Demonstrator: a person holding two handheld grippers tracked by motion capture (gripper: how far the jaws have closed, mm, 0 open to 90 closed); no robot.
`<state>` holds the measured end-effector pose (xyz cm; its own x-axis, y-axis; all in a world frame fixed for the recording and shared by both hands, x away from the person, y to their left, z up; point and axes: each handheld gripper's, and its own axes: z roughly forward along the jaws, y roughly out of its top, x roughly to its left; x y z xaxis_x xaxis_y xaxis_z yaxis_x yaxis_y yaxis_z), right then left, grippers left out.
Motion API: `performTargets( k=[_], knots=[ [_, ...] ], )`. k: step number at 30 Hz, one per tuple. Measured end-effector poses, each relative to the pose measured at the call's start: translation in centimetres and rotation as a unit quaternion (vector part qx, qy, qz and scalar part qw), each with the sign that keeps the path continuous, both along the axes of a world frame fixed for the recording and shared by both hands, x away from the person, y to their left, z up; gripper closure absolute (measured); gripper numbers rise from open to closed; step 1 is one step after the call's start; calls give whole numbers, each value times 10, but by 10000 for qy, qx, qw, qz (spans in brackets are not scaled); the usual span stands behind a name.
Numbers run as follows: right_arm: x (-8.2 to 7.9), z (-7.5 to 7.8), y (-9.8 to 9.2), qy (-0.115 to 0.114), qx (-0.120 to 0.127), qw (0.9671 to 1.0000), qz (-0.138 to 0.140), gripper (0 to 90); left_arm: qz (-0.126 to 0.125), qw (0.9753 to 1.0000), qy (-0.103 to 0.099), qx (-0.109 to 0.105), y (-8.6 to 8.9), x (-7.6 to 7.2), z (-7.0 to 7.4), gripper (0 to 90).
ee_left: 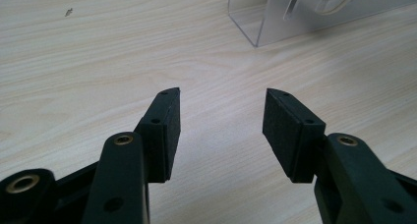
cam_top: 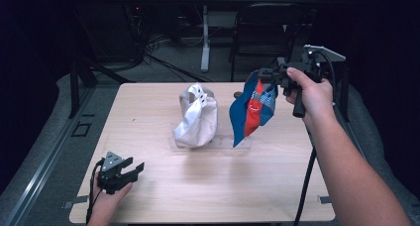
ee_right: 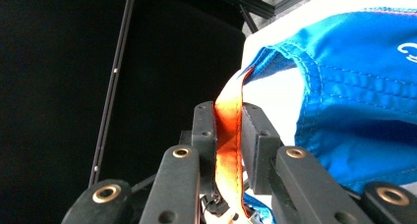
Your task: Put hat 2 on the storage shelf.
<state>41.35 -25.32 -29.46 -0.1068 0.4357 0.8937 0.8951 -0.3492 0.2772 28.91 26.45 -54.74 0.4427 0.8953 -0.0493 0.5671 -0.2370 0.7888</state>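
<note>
- The left tongs point(cam_top: 132, 170) are resting low at about seven o'clock on the table point(cam_top: 208, 196), spread wide with nothing between the pads point(ee_left: 167, 130). From the left gripper view they are pointing across bare wood toward the near corner of the clear acrylic stand point(ee_left: 260, 25). I would judge they are doing best by waiting there, out of the cap's path.
- The white cap point(cam_top: 197, 118) is sitting at the table's centre on the stand point(cam_top: 174, 136). The carried cap should be passing it at three o'clock without brushing it.
- The right tongs point(cam_top: 271, 77) are pressed together on the orange strap point(ee_right: 229, 135) of the blue and red cap point(cam_top: 253, 112), seen pinched flat between the pads in the right gripper view. The cap is hanging in the air at about two o'clock, its lower edge close over the right end of the stand; whether it is touching I cannot tell.
- The step looks like seating or lifting this cap at the free slot beside the white one. To do it well, the right hand point(cam_top: 312, 94) should be keeping the pinch firm, since the strap is thin and could be slipping.
- Moving slowly is helping the dangling crown to stop swinging; I would be keeping the travel straight up or down, well apart from the chair point(cam_top: 270, 25) at twelve o'clock.
</note>
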Motion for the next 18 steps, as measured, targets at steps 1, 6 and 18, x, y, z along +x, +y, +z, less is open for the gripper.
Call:
performTargets(
  k=[1,6,18],
  knots=[
    [3,-1,1,19,-32,10000,-40,777,5,10000,1,-5,0,0,0,495],
    [16,-10,2,151,-154,9995,-214,777,7,10000,-21,-21,0,1,-1,495],
    [21,-12,-4,215,-182,9992,-293,777,6,10000,26,-22,1,1,-1,495]
  ],
)
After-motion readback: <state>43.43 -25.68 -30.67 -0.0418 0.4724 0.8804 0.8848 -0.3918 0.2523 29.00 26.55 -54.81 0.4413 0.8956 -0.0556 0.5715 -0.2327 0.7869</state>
